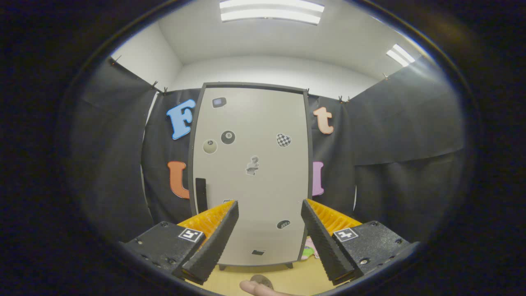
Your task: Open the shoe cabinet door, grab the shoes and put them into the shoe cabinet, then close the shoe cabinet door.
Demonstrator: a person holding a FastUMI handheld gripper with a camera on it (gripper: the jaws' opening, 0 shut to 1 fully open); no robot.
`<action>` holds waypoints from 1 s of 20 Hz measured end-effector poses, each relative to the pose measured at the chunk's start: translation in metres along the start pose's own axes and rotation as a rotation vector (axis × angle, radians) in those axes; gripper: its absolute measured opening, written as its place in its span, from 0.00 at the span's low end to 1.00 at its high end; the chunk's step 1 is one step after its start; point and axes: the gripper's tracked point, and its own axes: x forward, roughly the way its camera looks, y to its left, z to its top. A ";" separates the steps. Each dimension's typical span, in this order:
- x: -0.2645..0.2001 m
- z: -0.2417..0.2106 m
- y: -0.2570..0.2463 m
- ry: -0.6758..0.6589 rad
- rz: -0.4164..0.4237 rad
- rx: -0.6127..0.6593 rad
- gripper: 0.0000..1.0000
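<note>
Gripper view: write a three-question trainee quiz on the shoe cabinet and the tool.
1. True or false: the shoe cabinet door is shut.
2. The dark handle sits near which edge of the door? A) the one above the left finger B) the one above the right finger C) the top
3. Fill in: the tool has its fingers ___ with nothing between them.

Key: 1 true; 2 A; 3 open (apart), the stickered door standing beyond them.

Tool [269,209]: ribbed fingers [213,242], black screwed mounts bearing square white-and-black markers.
</note>
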 end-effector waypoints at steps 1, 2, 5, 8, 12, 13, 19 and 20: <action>-0.001 0.001 0.000 -0.004 -0.004 -0.001 1.00; -0.002 0.002 -0.001 -0.008 -0.008 0.000 1.00; -0.002 0.005 -0.001 -0.015 -0.010 0.000 1.00; -0.002 0.008 0.003 -0.025 -0.009 -0.009 1.00; 0.007 0.004 0.003 -0.023 -0.016 -0.016 1.00; 0.012 0.000 0.003 -0.017 -0.021 -0.018 1.00; 0.053 -0.027 0.025 0.079 0.015 -0.009 1.00; 0.059 -0.030 0.032 0.096 0.031 -0.001 1.00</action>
